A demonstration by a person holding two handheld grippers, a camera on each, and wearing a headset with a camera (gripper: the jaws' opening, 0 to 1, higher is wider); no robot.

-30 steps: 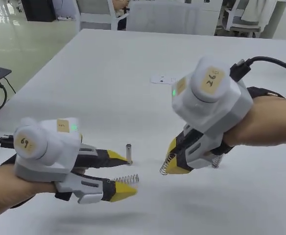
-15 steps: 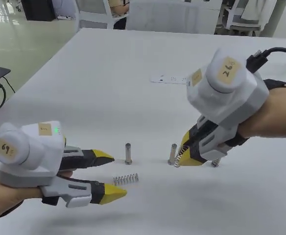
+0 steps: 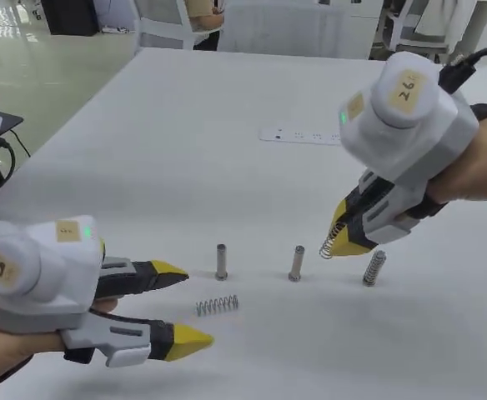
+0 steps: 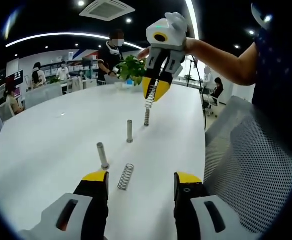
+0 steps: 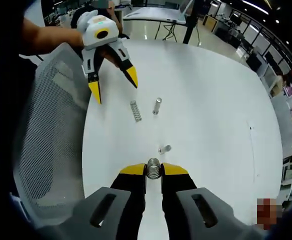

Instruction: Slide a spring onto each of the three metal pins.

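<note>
across the white surface (image 3: 185, 150) the right tool (image 3: 341, 242) now hangs lifted, above and between the middle pin (image 3: 298, 262) and the right pin (image 3: 369, 281), jaws narrow on a held spring (image 3: 332, 240). a second ago it sat low over the middle pin. that pin now stands bare, so this spring likely still needs seating. the left tool (image 3: 181, 304), jaws wide and holding nothing, sits slightly further back than before from the loose spring (image 3: 218, 306) lying near the left pin (image 3: 221, 261). the right pin already wears a fitted spring (image 3: 375, 265).
</note>
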